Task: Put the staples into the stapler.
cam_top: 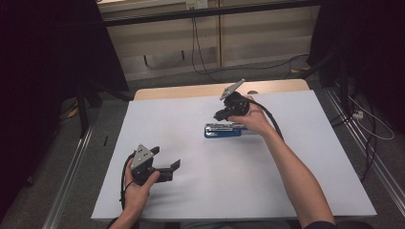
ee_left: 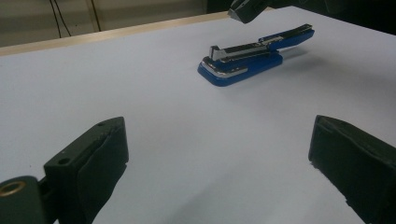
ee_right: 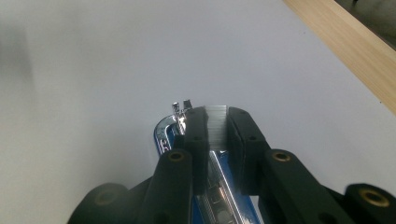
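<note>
A blue stapler [cam_top: 222, 130] is seen lying on the white table sheet [cam_top: 191, 191], slightly right of the sheet's centre, long axis running roughly 9 to 3 o'clock in the high view. Its top arm is raised, with the silver magazine exposed (best seen in the left gripper view [ee_left: 252, 53]). No brand, label or writing can be read on the stapler or elsewhere.

The right gripper [cam_top: 224, 114] is held just above the stapler, at about 12 o'clock from it. In the right gripper view, a strip of staples [ee_right: 217, 122] is clamped between the nearly closed jaws, directly over the stapler [ee_right: 163, 135].

The left gripper [cam_top: 171, 169] is held low over the sheet at about 7 o'clock from the stapler, well apart from it. Its jaws are spread wide with nothing between them (bare sheet only).
</note>
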{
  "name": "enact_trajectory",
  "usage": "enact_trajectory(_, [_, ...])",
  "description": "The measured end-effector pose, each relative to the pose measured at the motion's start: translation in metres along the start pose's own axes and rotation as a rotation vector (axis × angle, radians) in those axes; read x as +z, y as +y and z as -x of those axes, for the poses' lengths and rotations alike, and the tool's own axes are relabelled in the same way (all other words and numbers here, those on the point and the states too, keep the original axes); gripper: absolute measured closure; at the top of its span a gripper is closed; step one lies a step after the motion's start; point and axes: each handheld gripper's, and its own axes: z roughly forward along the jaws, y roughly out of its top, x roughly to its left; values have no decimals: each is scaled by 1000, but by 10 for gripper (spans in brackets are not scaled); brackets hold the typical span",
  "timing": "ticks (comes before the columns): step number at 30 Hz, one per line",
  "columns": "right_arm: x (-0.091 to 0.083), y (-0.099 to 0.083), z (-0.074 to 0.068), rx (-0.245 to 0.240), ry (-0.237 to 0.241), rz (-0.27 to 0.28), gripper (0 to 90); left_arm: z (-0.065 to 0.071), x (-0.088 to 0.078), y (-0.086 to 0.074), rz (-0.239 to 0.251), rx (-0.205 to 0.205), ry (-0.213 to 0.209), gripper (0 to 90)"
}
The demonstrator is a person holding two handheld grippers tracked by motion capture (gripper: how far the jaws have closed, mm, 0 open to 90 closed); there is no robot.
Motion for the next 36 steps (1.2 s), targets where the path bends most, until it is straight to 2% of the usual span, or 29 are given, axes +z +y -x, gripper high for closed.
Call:
enact_trajectory(10, [6,0,-1,-6,6,-16,793,0,0,0,0,0,0,50])
enact_trajectory(17, [9,0,0,-45,6,-28,793,0,0,0,0,0,0,50])
enact_trajectory(28, [17,1,-2,-100,54,-74,794,0,0,0,-1,0,-1,50])
enact_trajectory(36, [23,4,-3,-144,76,-86,793,0,0,0,-1,3,-1,50])
